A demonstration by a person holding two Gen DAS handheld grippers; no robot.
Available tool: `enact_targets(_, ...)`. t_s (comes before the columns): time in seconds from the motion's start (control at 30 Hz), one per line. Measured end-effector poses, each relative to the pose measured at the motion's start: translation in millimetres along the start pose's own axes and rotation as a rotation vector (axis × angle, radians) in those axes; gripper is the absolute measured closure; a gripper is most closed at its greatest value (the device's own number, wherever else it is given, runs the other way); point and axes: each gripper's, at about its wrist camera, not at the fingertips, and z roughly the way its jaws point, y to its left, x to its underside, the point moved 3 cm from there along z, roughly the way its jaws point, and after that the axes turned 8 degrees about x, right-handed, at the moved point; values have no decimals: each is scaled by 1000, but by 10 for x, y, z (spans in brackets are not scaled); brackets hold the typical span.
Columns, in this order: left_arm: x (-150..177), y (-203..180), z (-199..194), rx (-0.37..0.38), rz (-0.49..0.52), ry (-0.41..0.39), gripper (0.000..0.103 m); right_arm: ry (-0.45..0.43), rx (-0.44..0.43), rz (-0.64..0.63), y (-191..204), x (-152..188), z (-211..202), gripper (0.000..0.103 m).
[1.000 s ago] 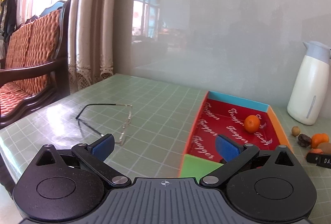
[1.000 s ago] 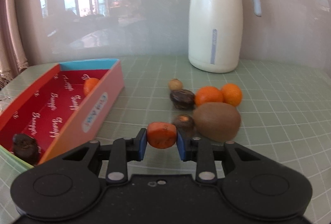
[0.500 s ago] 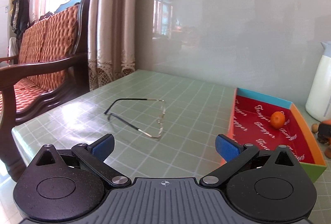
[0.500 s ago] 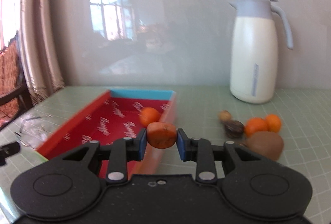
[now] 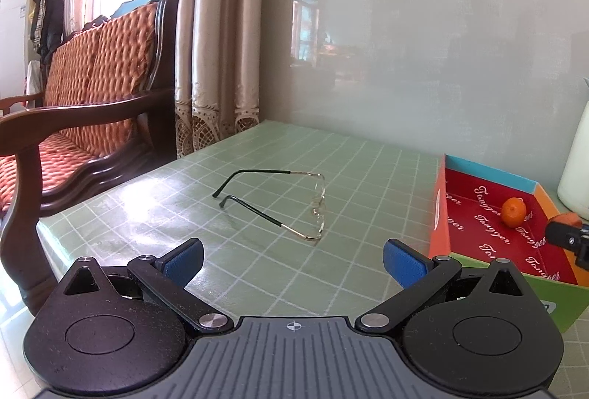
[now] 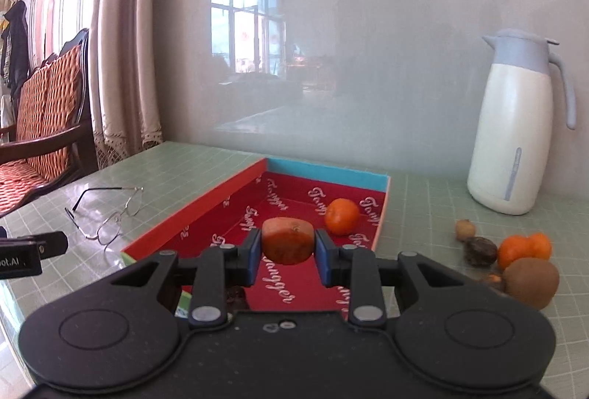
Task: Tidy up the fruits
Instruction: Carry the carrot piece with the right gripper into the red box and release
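My right gripper (image 6: pixel 288 253) is shut on a flat orange-red fruit (image 6: pixel 288 240) and holds it above the red box (image 6: pixel 206 211). A tangerine (image 6: pixel 341 216) lies in the box toward its far end; it also shows in the left wrist view (image 5: pixel 513 211). A dark fruit is partly hidden under my right gripper at the box's near end. On the table right of the box lie two tangerines (image 6: pixel 522 246), a kiwi (image 6: pixel 530 283), and small brown fruits (image 6: pixel 480 250). My left gripper (image 5: pixel 292 261) is open and empty over the table, left of the box (image 5: pixel 440 211).
A pair of glasses (image 5: pixel 291 204) lies on the green checked table (image 5: pixel 349 170) left of the box. A white thermos jug (image 6: pixel 511 137) stands at the back right. A wooden sofa (image 5: pixel 84 112) and curtains stand beyond the table's left edge.
My right gripper has carried the orange-red fruit left, from beside the kiwi to over the box. My left gripper has swung left, away from the box toward the glasses.
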Motion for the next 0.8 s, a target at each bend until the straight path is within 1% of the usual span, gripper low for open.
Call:
enact_targets(0.13, 4, -12, -6, 2, 3, 2, 0, 28, 10, 3, 7, 38, 53, 73)
enact_targets(0.2, 6, -27, -10, 4, 5, 2, 0, 22, 21, 16, -15, 36, 32, 70)
enact_targets(0.4, -9, -94, -4, 15, 9, 3, 0, 12, 37, 57, -150, 33, -2, 68)
enact_targets(0.53, -21, -186, -11, 29, 15, 0, 0, 7, 57, 109, -348, 36, -47, 61)
enact_targets(0.63, -26, -280, -19, 42, 24, -3, 0, 11, 79, 136, -512, 36, -70, 59)
enact_targets(0.67, -31, -316, -21, 48, 26, -4, 0, 9, 88, 141, -576, 36, -84, 59)
enact_targets(0.8, -44, -463, -35, 70, 35, -9, 0, -8, 140, 152, -871, 55, -163, 51)
